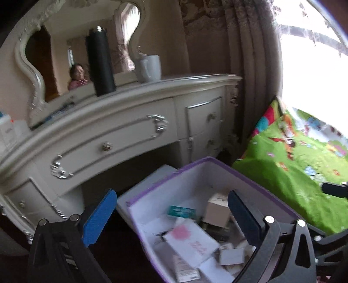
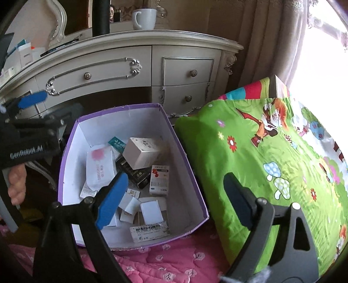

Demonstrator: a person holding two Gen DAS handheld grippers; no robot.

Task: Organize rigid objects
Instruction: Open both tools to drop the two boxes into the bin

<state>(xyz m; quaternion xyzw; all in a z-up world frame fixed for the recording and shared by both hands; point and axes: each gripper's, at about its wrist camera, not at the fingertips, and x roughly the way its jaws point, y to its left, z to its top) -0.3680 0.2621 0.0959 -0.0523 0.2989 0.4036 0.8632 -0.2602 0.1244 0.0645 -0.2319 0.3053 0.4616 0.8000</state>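
A purple-edged cardboard box (image 2: pixel 191 165) with white inner walls stands on the pink quilt and holds several small cartons. Among them are a white carton with a pink spot (image 2: pixel 101 166), a beige cube carton (image 2: pixel 142 155) and a red-and-white medicine carton (image 2: pixel 159 179). The box also shows in the left wrist view (image 1: pixel 195 174). My left gripper (image 1: pixel 171 215) is open and empty above the box's near left side; it also appears in the right wrist view (image 2: pixel 32 100). My right gripper (image 2: pixel 174 200) is open and empty above the box's near right side.
A cream dresser (image 2: pixel 121 65) with drawers stands behind the box. On it are a black bottle (image 1: pixel 101 63), a white mug (image 2: pixel 144 18) and white cartons (image 2: pixel 24 55) at its left end. A green cartoon-print pillow (image 2: pixel 271 152) lies right of the box.
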